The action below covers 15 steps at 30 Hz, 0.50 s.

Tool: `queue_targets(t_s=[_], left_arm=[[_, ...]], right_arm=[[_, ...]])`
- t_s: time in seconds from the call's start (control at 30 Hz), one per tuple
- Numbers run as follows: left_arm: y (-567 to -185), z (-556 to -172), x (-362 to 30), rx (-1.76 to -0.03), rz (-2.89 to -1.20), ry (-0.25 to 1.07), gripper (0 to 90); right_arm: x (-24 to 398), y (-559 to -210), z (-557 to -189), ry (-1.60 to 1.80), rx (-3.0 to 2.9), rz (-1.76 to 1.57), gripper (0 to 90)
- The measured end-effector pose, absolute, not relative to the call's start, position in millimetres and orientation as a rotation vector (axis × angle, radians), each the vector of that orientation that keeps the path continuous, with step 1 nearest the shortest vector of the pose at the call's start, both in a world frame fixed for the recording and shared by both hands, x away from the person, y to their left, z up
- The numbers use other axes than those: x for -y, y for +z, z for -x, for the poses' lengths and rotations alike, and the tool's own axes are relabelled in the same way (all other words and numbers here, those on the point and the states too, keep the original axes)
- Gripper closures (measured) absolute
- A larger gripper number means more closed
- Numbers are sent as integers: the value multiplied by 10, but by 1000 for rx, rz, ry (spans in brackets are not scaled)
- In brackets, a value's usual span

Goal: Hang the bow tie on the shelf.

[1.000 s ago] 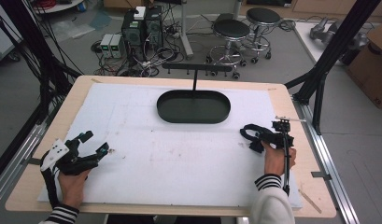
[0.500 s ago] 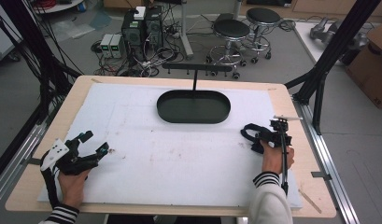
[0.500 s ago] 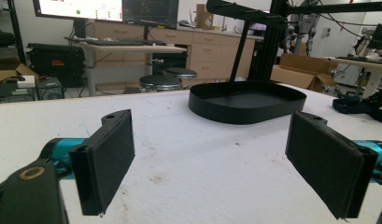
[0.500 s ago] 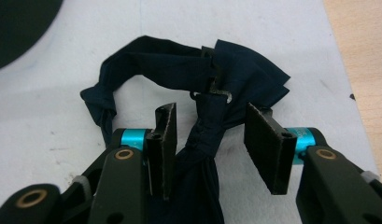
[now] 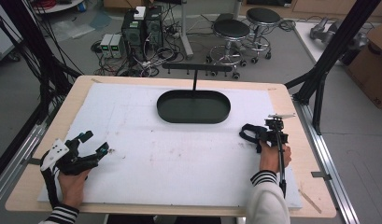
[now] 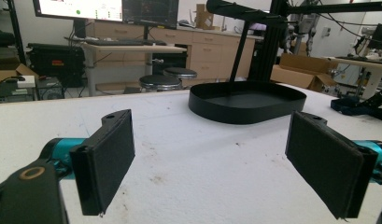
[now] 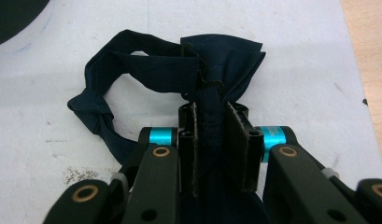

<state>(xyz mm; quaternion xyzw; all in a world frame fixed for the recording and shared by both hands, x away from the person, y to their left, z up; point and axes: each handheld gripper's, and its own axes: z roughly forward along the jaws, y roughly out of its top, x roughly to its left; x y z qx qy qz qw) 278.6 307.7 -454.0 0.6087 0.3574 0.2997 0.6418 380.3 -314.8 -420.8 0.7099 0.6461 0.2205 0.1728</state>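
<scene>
One dark navy bow tie (image 7: 179,70), crumpled, strap looped and knotted, lies on the white mat (image 5: 179,158) at the right, near side of the black tray (image 5: 193,106). Right gripper (image 7: 212,140) jaws just closed, pinching its middle. Left gripper (image 6: 216,163) spread wide, nothing between.

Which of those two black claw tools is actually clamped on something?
The right gripper: its jaws pinch the dark navy fabric bow tie. The left gripper is wide open over bare white table.
</scene>
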Motion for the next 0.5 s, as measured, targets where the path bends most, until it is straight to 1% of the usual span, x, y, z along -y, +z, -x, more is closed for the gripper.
queue_targets(t_s=[0.27, 0.5], left_arm=[[-4540, -2786, -3077, -814, -1389, 684, 160], [-4540, -2786, -3074, -812, -1389, 685, 160]], right_arm=[[3154, -4182, -3787, 630, -1823, -1979, 756], [3142, -4049, -3716, 730, -1784, -1871, 756]])
